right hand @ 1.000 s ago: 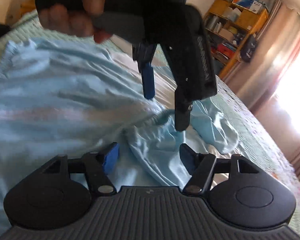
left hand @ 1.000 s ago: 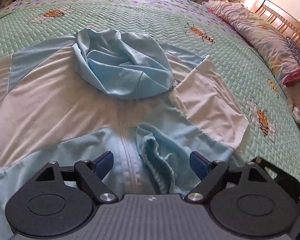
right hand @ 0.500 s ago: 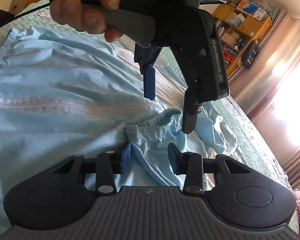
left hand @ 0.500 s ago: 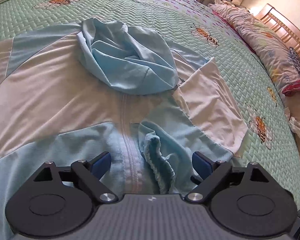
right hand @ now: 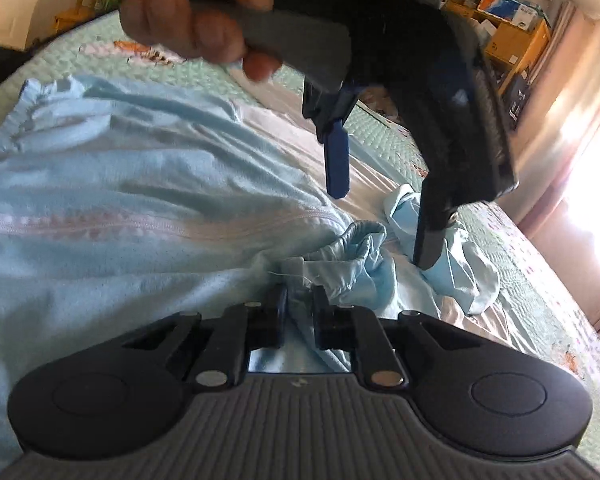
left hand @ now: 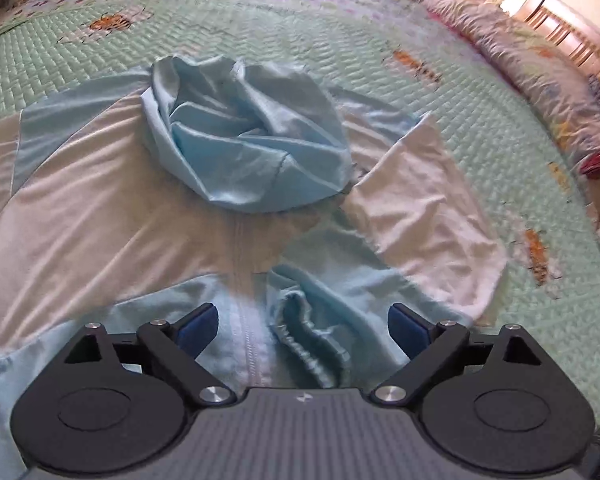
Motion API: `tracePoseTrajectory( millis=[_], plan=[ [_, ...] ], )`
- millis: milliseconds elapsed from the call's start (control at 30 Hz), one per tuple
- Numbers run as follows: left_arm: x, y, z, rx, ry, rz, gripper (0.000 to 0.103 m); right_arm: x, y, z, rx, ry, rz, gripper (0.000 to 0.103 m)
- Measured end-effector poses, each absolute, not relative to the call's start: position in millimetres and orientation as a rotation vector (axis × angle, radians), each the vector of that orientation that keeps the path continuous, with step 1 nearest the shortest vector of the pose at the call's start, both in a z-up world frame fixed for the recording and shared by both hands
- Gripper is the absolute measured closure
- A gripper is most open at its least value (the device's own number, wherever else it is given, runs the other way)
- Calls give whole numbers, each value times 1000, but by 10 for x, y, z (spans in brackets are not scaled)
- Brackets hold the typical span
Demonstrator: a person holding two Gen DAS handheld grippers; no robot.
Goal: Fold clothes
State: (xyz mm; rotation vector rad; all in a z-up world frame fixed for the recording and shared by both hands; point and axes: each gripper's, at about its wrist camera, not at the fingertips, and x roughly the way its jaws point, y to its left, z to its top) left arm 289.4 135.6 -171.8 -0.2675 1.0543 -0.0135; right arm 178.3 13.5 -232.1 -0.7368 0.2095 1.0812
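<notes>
The right claw (right hand: 300, 308) pinches the jacket's (left hand: 100, 208) gathered cuff (right hand: 340, 252) to carry the sleeve, while the left claw (left hand: 302, 326) hangs spread wide just above it.

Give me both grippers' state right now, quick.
Left gripper: open, holding nothing, fingers either side of the sleeve cuff of the light blue jacket.
Right gripper: closed on the sleeve cuff.
</notes>
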Motion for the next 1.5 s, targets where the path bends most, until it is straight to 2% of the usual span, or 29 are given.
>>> tracePoseTrajectory(
  millis=[267, 533, 600, 700, 767, 800, 1000, 1033, 1067, 1100, 1167, 1433, 1500],
  plan=[
    [2884, 1361, -1713, -286, 1039, -24, 10, 1912, -60, -2152, -588, 188, 1085, 93],
    [2867, 1340, -1735, -319, 1075, -44, 10, 2112, -20, -2265, -537, 298, 1042, 93],
    [2854, 1336, -1744, -332, 1088, -52, 10, 2125, 6, -2298, -539, 313, 1024, 90],
    [2840, 1332, -1755, -334, 1089, -54, 10, 2137, 13, -2299, -516, 320, 995, 69],
    [2841, 1345, -1771, -349, 1091, -56, 10, 2148, -15, -2277, -485, 324, 980, 40],
    [2843, 1351, -1779, -358, 1093, -57, 10, 2152, -51, -2251, -467, 328, 977, 38],
    [2845, 1360, -1762, -374, 1077, -73, 10, 2323, -202, -2197, -261, 384, 1010, 41],
    [2839, 1366, -1757, -377, 1075, -74, 10, 2363, -243, -2191, -218, 394, 1013, 51],
    [2829, 1374, -1754, -381, 1072, -73, 10, 2404, -284, -2185, -176, 404, 1016, 69],
    [2815, 1384, -1748, -386, 1069, -73, 10, 2445, -324, -2179, -133, 414, 1018, 77],
    [2782, 1414, -1730, -398, 1063, -69, 10, 2526, -406, -2166, -47, 434, 1022, 83],
    [2593, 1681, -1496, -496, 949, -18, 9, 2851, -732, -2116, 296, 507, 1025, 87],
    [2580, 1721, -1453, -528, 916, -6, 9, 3077, -1114, -2182, 550, 514, 1010, 87]
  ],
)
